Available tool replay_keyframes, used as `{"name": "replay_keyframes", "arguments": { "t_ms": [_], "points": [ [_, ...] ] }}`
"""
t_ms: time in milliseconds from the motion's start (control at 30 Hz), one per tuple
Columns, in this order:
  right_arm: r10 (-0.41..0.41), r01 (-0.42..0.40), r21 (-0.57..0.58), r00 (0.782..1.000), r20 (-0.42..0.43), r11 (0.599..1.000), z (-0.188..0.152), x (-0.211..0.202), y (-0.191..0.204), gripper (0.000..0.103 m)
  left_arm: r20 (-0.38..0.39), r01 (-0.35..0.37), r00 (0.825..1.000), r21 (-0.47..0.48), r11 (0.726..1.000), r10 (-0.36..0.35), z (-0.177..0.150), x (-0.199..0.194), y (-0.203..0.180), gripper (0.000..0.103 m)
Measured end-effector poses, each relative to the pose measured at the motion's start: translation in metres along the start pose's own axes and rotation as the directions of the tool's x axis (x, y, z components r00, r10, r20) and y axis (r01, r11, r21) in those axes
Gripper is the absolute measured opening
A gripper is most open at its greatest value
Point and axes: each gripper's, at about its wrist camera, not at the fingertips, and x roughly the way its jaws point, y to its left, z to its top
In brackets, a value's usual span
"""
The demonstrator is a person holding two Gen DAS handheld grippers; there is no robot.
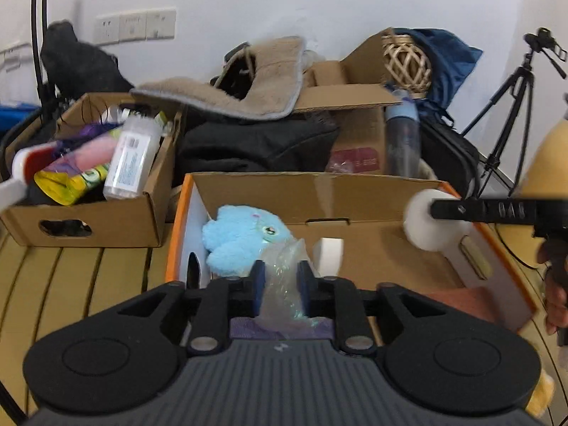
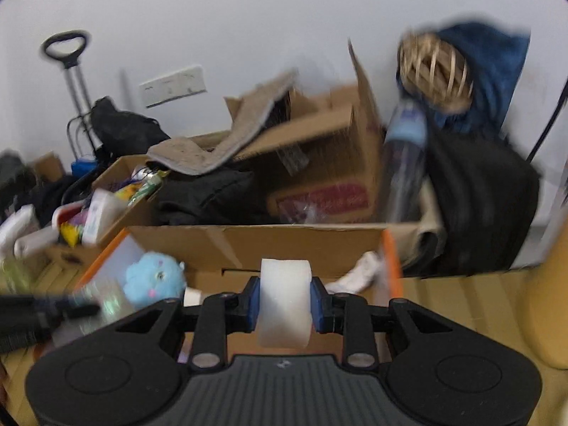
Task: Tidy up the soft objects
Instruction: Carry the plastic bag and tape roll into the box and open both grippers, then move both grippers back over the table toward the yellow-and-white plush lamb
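An orange-edged cardboard box (image 1: 319,191) (image 2: 284,241) lies under both grippers. Inside it are a light-blue plush toy (image 1: 241,238) (image 2: 154,278), a small white roll (image 1: 328,255) and a white sock (image 2: 358,273). My left gripper (image 1: 281,284) hovers over the box's near left part. A crinkly iridescent plastic bag (image 1: 282,277) sits loosely between its blue pads, and the jaws stand open. My right gripper (image 2: 285,301) is shut on a white foam roll (image 2: 284,301). In the left wrist view the foam roll (image 1: 426,227) hangs over the box's right side.
A second cardboard box (image 1: 88,220) with bottles and packets stands to the left on the slatted wooden table (image 1: 88,284). Behind are a beige fleece mat (image 1: 248,85), a water bottle (image 1: 403,135), a wicker ball (image 1: 406,64) and a tripod (image 1: 511,106). A person's hand (image 1: 557,294) is at the right edge.
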Motion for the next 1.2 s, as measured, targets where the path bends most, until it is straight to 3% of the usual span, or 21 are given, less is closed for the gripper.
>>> {"name": "replay_keyframes", "arguments": {
  "t_ms": [67,133,200,367,600,800,1033,1200],
  "points": [
    [0.082,-0.077,0.127,0.996,-0.039,0.989,0.005,0.028,-0.016,0.039,0.007,-0.025,1.000,0.003,1.000,0.025,0.000,0.008,0.004,0.047],
    [0.030,-0.020,0.146,0.997,-0.067,0.989,0.007,0.049,-0.022,0.056,0.017,-0.029,0.999,0.005,1.000,0.029,0.002,0.011,0.007,0.052],
    [-0.039,0.047,0.107,0.996,-0.074,0.993,0.003,0.055,-0.019,0.053,0.030,-0.033,0.999,0.010,0.999,0.033,0.004,0.007,0.010,0.059],
    [-0.070,0.071,0.028,0.997,-0.034,0.997,0.001,0.031,-0.008,0.056,0.078,-0.050,0.996,0.011,0.999,0.049,0.014,-0.016,0.012,0.067],
    [-0.073,0.076,-0.041,0.995,0.072,0.996,0.021,-0.074,0.005,0.060,0.165,-0.070,0.984,0.043,0.997,0.062,0.018,-0.103,-0.004,0.076],
    [-0.083,0.115,-0.135,0.972,0.220,0.984,0.005,-0.204,0.024,0.070,0.286,-0.104,0.955,0.101,0.990,0.071,0.002,-0.219,-0.023,0.081],
    [-0.051,0.121,-0.203,0.947,0.319,0.972,-0.052,-0.334,0.049,0.078,0.418,-0.104,0.907,0.118,0.988,0.046,-0.048,-0.342,-0.041,0.089],
    [0.020,0.075,-0.279,0.947,0.322,0.957,-0.135,-0.392,0.070,0.079,0.483,-0.118,0.874,0.100,0.988,0.055,-0.130,-0.401,-0.049,0.095]
  ]
}}
